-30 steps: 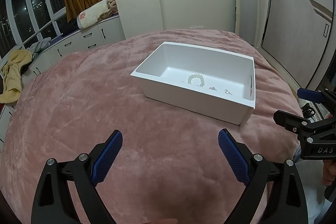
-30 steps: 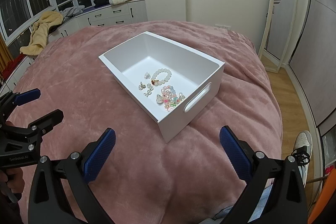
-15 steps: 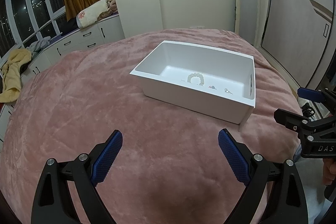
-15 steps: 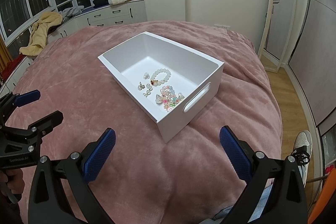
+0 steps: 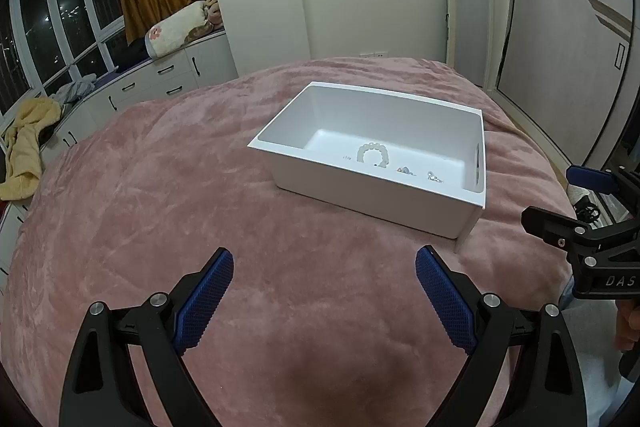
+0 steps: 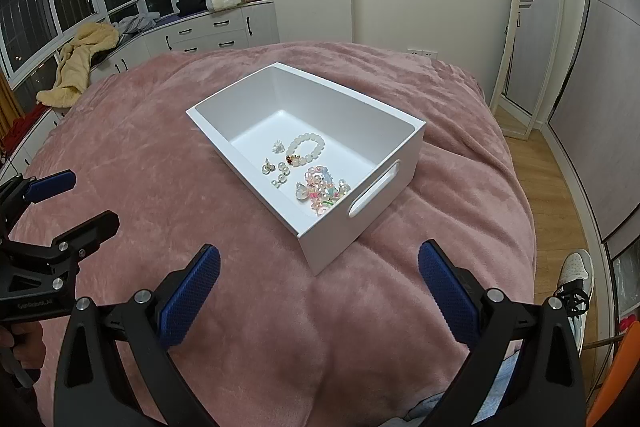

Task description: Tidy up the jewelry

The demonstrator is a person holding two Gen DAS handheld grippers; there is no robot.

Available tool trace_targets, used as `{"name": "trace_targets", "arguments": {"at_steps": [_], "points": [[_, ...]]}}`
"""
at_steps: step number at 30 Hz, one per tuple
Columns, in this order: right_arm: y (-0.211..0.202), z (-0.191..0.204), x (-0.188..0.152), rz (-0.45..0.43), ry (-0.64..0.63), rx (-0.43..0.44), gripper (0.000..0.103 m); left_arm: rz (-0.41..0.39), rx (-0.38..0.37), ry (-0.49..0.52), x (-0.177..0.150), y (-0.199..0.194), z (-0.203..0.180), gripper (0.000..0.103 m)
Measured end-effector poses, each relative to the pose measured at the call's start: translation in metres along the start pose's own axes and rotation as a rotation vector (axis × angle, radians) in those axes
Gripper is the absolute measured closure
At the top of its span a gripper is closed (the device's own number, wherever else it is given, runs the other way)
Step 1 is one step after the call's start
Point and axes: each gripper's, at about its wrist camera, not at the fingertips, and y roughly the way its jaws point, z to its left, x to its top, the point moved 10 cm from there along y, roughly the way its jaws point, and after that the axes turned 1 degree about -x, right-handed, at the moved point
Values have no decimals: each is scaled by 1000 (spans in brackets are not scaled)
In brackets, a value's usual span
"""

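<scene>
A white box (image 6: 372, 131) with a slot handle sits on a pink blanket (image 6: 160, 155); it also shows in the left wrist view (image 5: 360, 187). Inside lie a white bead bracelet (image 6: 307, 147), several pearl earrings (image 6: 276, 171) and a pile of coloured beads (image 6: 322, 189). The bracelet (image 5: 373, 153) also shows in the left wrist view. My left gripper (image 5: 324, 301) is open and empty above the blanket, short of the box. My right gripper (image 6: 318, 291) is open and empty near the box's front corner.
White drawers (image 6: 208, 31) with clothes and a yellow towel (image 6: 80, 63) line the windows at left. A mirror (image 6: 532, 19) stands at right. The bed's edge drops to wood floor (image 6: 560, 187) with a shoe (image 6: 574, 275).
Both views have shifted very slightly; the box sits a touch further left in each. Both grippers stay open.
</scene>
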Motion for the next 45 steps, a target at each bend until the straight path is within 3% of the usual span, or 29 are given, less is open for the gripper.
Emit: {"name": "trace_targets", "arguments": {"at_steps": [45], "points": [[2,-2,-2,4,8,0,5,0,15,9,1,1,-5,9]]}}
